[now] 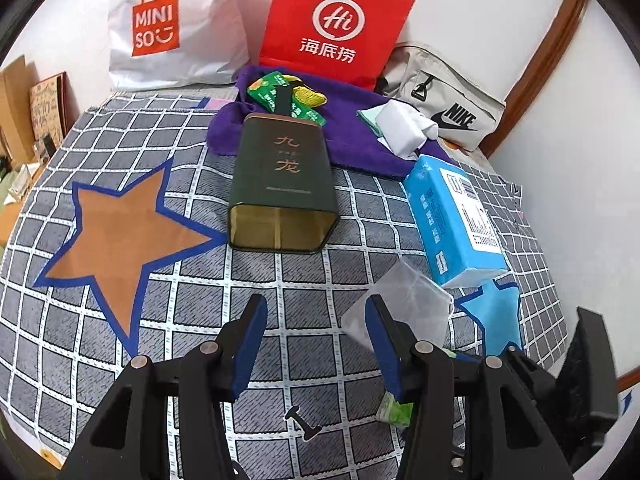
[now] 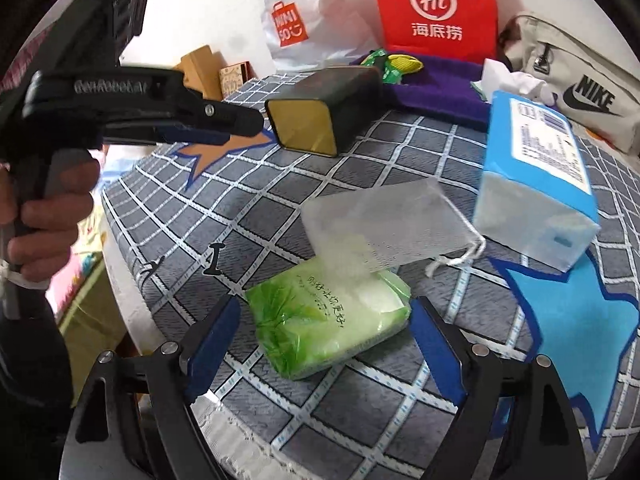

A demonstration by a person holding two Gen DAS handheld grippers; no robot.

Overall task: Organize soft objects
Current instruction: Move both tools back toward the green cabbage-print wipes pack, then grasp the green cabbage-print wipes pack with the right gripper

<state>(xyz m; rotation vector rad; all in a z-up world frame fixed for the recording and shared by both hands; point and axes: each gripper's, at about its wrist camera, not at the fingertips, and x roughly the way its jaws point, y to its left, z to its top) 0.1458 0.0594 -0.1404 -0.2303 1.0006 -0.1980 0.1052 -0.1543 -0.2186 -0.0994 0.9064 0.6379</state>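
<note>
Right gripper [image 2: 324, 344] open — jaws straddling the green tissue pack [image 2: 328, 320]. Pack: likely light, soft, slippery film — grip across its midsection. Left gripper [image 1: 316, 336] open, empty.

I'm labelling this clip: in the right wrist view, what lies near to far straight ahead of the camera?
Green plastic tissue pack → translucent mesh drawstring pouch → dark green tin lying on its side → purple towel → red paper bag.

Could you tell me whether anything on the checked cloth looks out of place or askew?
Yes: the dark green tin lies tipped on its side, open end facing the cameras, and the translucent drawstring pouch is draped partly over the green tissue pack.
</note>
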